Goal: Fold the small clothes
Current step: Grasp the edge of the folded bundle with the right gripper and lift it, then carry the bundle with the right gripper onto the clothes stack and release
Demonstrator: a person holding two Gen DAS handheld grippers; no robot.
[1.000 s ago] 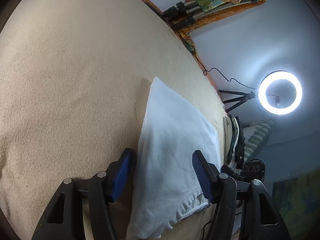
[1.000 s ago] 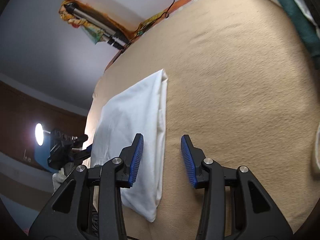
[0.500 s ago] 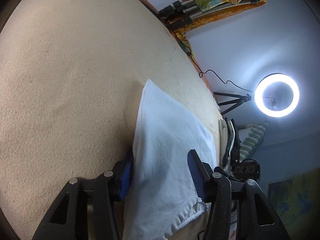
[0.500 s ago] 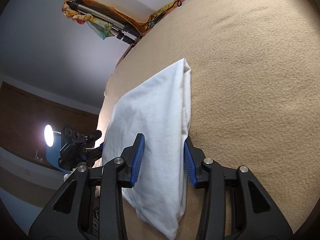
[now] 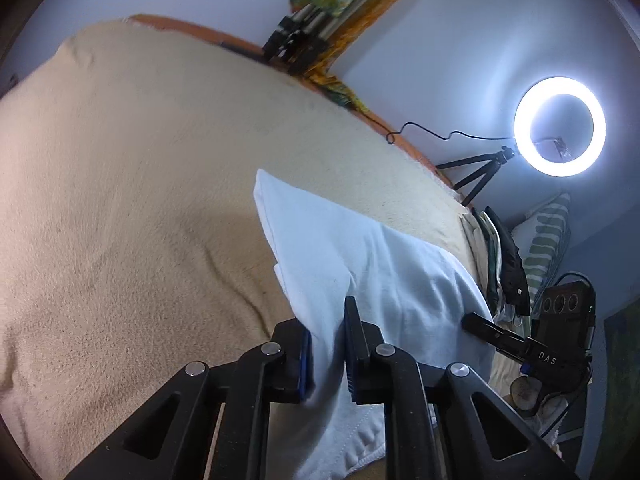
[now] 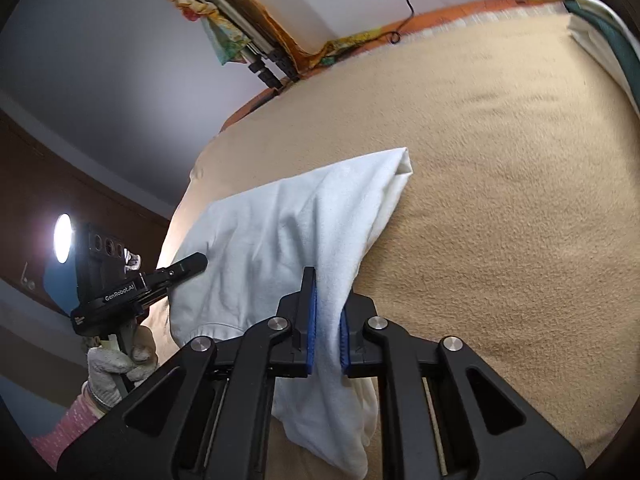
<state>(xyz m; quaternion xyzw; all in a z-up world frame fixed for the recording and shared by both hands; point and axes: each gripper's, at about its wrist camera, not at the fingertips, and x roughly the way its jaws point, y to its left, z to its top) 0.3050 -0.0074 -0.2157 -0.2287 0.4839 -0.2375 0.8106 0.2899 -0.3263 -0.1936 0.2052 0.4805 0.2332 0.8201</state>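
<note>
Nearest the lens in the left wrist view, the left black two-finger gripper with blue pads (image 5: 326, 344) has its jaws drawn narrow on the near edge of the white, partly folded cotton garment (image 5: 360, 264), pinching it at about 6 o'clock in that picture. In the right wrist view the right black two-finger gripper with blue pads (image 6: 326, 332) is likewise clamped narrow on the opposite near corner of the same white garment (image 6: 280, 240), cloth bunched between the pads and a loose flap hanging below at 6 o'clock. The left gripper shows there too, at 8 o'clock, held by a hand in a white knitted glove (image 6: 108, 372).

The garment's near end is lifted off the beige fleece blanket (image 5: 140, 200) that covers the bed, while its far end rests on the blanket, running to a folded corner toward 12 o'clock.

Beyond, at the bed's edge, lie a pile of dark and striped clothes (image 5: 504, 256) at 3 o'clock, then a lit white ring lamp on a black tripod (image 5: 560, 126) at 2 o'clock against the pale wall.

The risks, as I judge them: each grip takes a thick bunch, so an inner layer could slip out and the fold open. If the two grippers travel unevenly, the edge will land skewed. The far end, resting loose on fleece, may drag or rumple instead of staying put.
</note>
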